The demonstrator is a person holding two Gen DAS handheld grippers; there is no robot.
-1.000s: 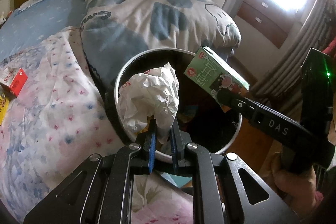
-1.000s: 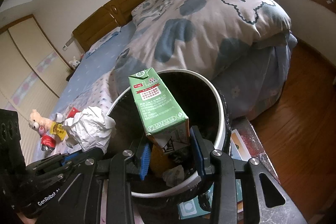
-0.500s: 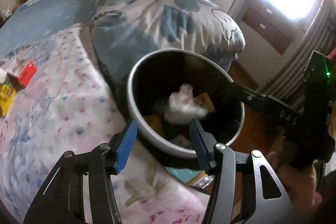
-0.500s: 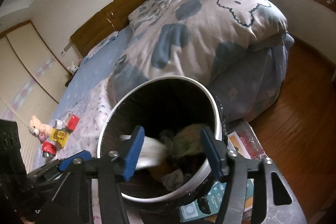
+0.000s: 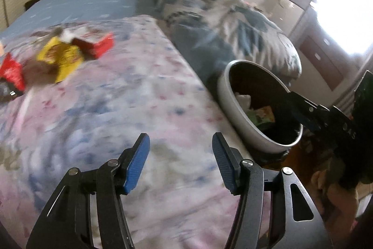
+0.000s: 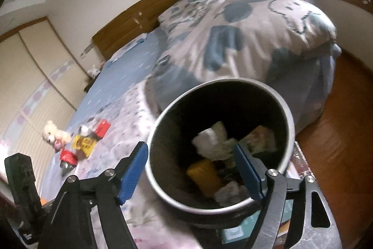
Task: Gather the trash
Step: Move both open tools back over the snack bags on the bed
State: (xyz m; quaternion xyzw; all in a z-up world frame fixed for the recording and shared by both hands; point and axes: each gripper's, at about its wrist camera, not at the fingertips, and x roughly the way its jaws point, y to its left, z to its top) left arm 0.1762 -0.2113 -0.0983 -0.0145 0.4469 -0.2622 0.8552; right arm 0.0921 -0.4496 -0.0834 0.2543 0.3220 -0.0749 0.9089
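both grippers, left [image 5: 180, 162] and right [image 6: 191, 172], are opening and now empty; paper and carton dropped into bin [image 6: 288, 113], wrappers [image 5: 60, 57] on bed remain.

Bed litter [image 5: 70, 55] blurred — wrappers unreadable, bin [image 6: 163, 188] bottom hidden.

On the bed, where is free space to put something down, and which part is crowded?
The floral blanket is bare from the trash bin edge to the litter. It is crowded at the far left: a yellow packet, red box and red wrapper cluster there. The folded duvet fills the bed behind the bin.
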